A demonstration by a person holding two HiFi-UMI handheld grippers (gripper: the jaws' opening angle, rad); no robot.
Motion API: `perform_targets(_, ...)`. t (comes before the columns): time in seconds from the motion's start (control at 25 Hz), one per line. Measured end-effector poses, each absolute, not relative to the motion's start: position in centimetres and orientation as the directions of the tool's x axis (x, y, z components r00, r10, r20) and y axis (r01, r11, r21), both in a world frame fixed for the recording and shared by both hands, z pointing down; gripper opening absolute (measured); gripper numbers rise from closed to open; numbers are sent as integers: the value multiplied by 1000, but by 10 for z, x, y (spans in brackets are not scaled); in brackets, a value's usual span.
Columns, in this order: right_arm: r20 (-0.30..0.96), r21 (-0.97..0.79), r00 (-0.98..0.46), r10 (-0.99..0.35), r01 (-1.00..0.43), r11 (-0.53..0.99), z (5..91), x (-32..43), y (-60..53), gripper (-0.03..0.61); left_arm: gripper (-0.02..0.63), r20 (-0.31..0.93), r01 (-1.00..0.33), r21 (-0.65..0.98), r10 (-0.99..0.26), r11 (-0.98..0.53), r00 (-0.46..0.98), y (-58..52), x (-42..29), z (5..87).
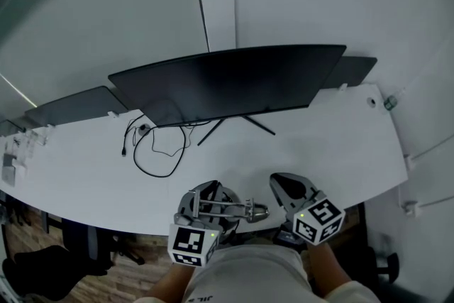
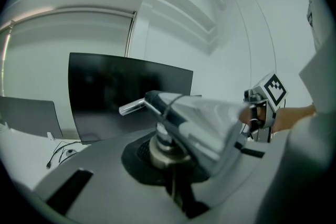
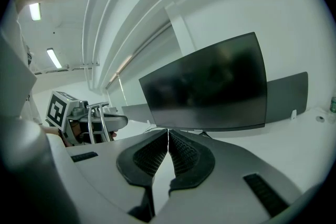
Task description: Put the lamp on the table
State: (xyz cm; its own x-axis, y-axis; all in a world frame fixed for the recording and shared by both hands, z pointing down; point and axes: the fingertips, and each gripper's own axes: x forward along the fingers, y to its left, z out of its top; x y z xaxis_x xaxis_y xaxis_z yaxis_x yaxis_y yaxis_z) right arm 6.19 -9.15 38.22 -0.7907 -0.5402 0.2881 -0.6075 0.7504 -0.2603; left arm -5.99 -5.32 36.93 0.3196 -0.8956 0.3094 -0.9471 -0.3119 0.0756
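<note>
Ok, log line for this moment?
left gripper: shut on lamp | right gripper: shut, empty | lamp: held by near table edge, not set down

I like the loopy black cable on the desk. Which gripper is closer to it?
Left. The left gripper, gripping the lamp, is just below and right of the cable; the right gripper is farther off to its right.
</note>
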Motion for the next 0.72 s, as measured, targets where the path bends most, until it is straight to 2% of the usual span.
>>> perform_targets(0.72, 323, -279, -774, -544, -627, 727, 398, 45, -119, 32, 18, 311, -935, 66, -883, -348, 351, -92, -74, 371)
